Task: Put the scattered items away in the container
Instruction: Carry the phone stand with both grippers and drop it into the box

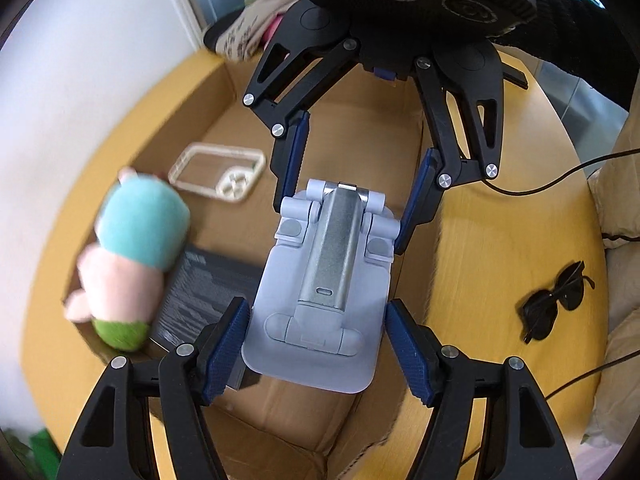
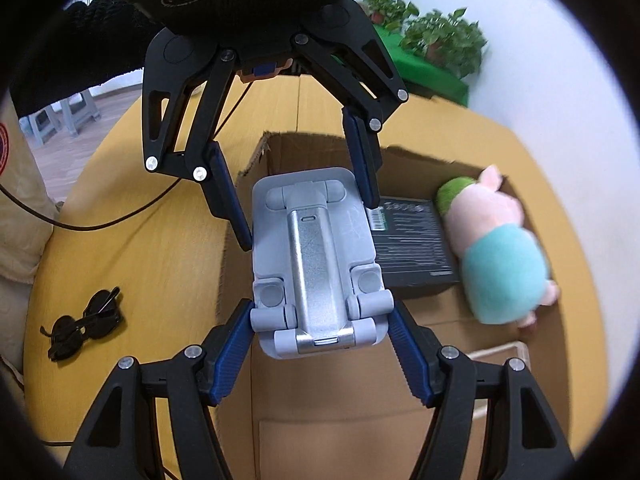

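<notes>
In cardboard box (image 2: 472, 320): black packet (image 2: 416, 240), print unreadable.

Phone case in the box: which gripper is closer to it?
Right. The right gripper holds the phone stand at the end beside the phone case; the left gripper holds its opposite end, farther away.

A round wooden table (image 2: 132, 248) with a yellowish top stands close to a plain white wall (image 1: 80, 80). Beyond the table's far edge, potted green plants (image 2: 436, 36) sit on a green surface against that wall. Off the table's other side, grey stools (image 2: 68, 114) stand on a pale floor. Soft, even light fills the room.
</notes>
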